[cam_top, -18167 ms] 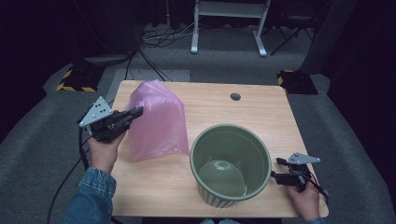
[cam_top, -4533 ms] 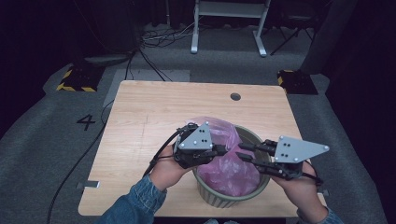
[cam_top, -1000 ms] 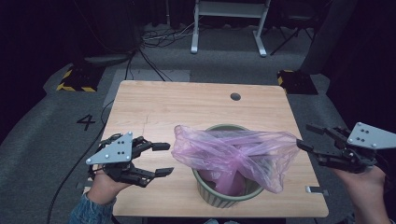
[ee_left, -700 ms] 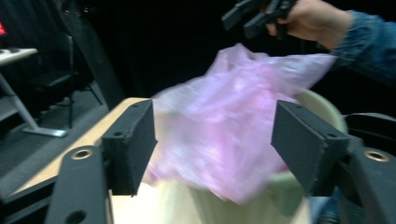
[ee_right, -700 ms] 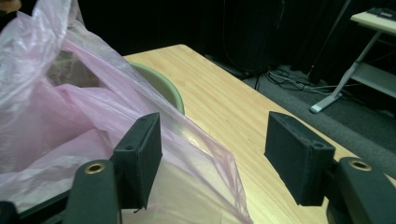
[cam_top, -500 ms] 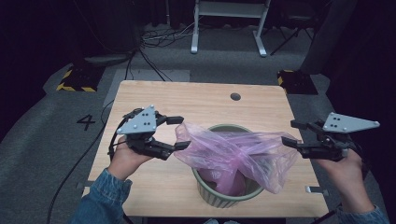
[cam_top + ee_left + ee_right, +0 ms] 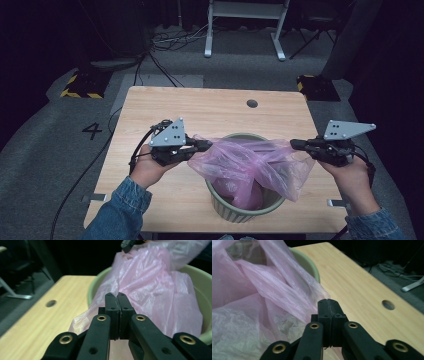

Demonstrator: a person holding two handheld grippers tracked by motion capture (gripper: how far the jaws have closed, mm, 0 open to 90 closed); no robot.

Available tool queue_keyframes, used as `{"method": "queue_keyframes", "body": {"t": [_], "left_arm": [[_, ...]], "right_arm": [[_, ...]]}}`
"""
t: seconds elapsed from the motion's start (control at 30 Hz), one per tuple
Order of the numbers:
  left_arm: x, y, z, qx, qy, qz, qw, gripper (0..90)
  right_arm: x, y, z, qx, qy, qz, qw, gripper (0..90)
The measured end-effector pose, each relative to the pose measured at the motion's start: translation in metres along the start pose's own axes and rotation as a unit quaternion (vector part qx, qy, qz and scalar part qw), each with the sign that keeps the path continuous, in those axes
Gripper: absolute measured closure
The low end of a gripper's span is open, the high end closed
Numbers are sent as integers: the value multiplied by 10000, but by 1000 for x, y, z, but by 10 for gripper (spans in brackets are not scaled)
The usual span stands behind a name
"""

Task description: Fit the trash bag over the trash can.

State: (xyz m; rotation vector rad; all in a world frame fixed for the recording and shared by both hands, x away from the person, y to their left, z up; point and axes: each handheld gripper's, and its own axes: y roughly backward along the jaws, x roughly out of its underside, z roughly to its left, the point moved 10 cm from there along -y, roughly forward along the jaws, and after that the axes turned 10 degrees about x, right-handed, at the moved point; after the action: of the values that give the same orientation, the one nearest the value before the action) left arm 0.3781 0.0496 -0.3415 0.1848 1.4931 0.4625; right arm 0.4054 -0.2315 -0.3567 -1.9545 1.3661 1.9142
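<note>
Two tongs, left (image 7: pixel 206 145) and right (image 7: pixel 295 144), each clamped on one pink bag (image 7: pixel 250 162) over one green bin (image 7: pixel 235 212).

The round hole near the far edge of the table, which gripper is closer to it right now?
Left, though not by much. The left gripper sits nearer the person and to the hole's left, at the bin's left rim. The right gripper is past the bin's right rim.
</note>
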Motion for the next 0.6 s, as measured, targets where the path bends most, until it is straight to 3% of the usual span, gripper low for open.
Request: {"method": "queue_keyframes", "body": {"t": [0.17,0.3,0.47,0.6], "left_arm": [[-4,16,7,-263,16,-226,9994,892],[0,21,10,-444,23,-247,9987,892],[10,24,16,-499,145,-210,9984,893],[23,24,14,-466,185,-78,9987,893]], "right_arm": [[-12,1,-13,325,33,-150,9994,897],[-14,-7,-27,511,5,-152,9986,897],[-7,-24,-42,740,-46,-10,9973,897],[10,-34,-50,772,-216,137,9967,897]]}}
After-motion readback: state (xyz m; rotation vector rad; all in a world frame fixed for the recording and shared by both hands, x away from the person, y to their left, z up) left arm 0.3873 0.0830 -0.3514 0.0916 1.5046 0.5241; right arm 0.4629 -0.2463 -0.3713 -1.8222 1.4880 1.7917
